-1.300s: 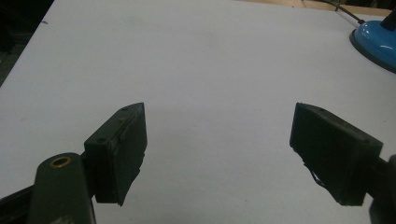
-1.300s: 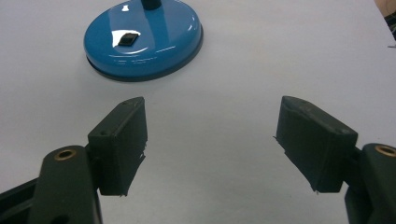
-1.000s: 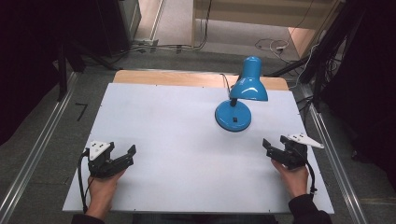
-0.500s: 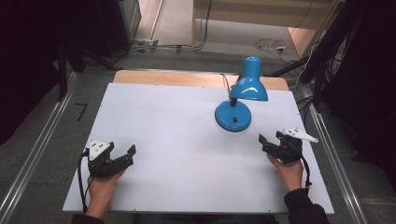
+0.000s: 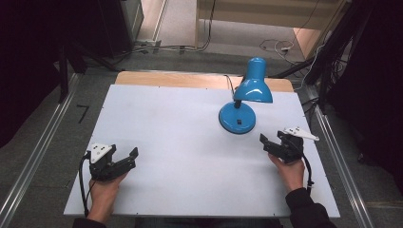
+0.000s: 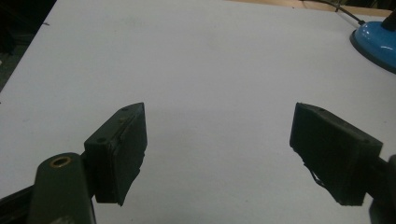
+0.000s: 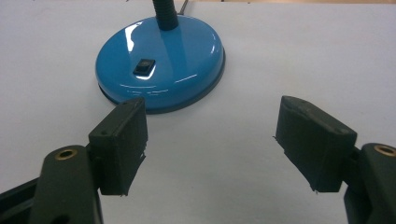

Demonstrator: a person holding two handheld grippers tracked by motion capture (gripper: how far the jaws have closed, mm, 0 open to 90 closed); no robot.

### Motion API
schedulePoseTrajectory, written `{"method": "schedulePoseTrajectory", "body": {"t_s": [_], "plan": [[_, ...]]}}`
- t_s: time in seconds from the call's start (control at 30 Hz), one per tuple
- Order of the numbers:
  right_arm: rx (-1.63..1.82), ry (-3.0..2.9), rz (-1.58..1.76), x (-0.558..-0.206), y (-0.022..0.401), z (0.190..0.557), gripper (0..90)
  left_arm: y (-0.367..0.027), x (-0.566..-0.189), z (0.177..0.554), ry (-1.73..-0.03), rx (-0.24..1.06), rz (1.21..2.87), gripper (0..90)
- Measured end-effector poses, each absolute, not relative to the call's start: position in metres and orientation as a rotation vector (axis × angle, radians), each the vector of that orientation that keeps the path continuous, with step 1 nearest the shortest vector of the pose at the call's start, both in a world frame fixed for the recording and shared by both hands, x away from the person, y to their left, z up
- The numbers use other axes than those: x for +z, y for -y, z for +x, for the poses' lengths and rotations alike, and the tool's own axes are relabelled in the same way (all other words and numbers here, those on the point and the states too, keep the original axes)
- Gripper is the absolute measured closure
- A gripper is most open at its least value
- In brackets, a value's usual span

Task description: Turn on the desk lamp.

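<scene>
We see a white table [image 5: 190, 142] whose far edge shows a strip of bare wood. On it stands a blue desk lamp [image 5: 240, 116], right of centre toward the far side, its round base flat on the surface with a black rocker switch [image 7: 144, 66] on top.

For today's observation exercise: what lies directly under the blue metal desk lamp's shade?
Under the blue metal desk lamp's shade sits its round base with a black rocker switch. The bulb inside is hidden.
</scene>
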State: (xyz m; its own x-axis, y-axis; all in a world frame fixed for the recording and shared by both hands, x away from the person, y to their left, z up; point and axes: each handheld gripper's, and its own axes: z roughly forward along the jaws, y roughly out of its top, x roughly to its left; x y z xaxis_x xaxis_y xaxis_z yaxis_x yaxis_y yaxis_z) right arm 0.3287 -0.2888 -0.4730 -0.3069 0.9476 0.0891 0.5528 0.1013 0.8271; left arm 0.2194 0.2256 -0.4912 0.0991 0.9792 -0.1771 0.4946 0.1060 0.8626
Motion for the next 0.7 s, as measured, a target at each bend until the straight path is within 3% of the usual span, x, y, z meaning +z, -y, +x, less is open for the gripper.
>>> {"method": "schedulePoseTrajectory", "body": {"t_s": [0.7], "plan": [[1.117,-1.916,1.465,-0.473,0.272,0.349,25.9,-0.226,-0.491,0.219,-1.523,0.709,1.511,19.3]]}}
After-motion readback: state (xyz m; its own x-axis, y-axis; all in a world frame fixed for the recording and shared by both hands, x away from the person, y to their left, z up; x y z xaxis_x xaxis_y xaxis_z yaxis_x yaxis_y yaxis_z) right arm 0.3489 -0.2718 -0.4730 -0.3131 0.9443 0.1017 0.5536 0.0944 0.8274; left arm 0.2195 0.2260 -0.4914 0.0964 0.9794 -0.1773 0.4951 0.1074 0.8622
